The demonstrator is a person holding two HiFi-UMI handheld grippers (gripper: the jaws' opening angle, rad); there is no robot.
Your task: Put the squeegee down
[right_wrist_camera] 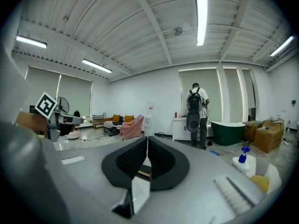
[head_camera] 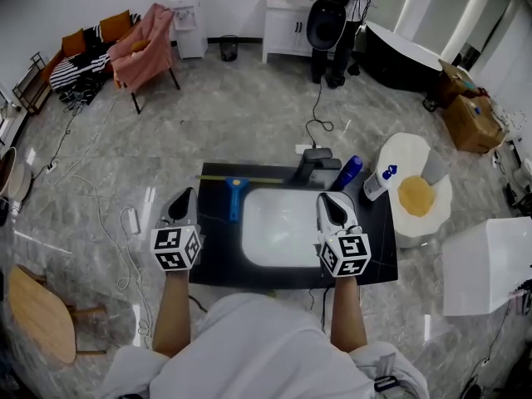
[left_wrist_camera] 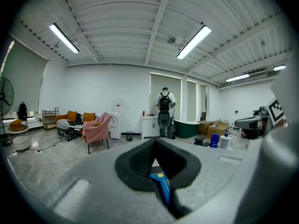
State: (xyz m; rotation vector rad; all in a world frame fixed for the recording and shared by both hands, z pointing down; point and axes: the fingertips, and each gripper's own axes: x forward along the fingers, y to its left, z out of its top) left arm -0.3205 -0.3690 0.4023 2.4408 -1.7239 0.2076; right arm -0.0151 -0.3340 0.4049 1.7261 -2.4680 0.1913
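The squeegee (head_camera: 237, 196), with a blue handle and a yellow-edged blade, lies flat on the black counter (head_camera: 214, 264) at the back left of the white sink (head_camera: 283, 227). No gripper holds it. My left gripper (head_camera: 181, 198) hovers over the counter's left edge, a little left of the handle, its jaws shut with nothing between them. In the left gripper view the blue handle (left_wrist_camera: 161, 185) shows just beyond and below the closed left gripper (left_wrist_camera: 154, 144). My right gripper (head_camera: 332, 199) is over the sink's right rim. In the right gripper view the right gripper (right_wrist_camera: 146, 143) has its pads together and holds nothing.
A black faucet (head_camera: 312, 163), a blue bottle (head_camera: 349, 171) and a white spray bottle (head_camera: 378, 181) stand at the counter's back right. Beside it is a white round stand (head_camera: 436, 210) with a yellow sponge. A person with a backpack (head_camera: 337, 11) stands far behind. Cables cross the floor at left.
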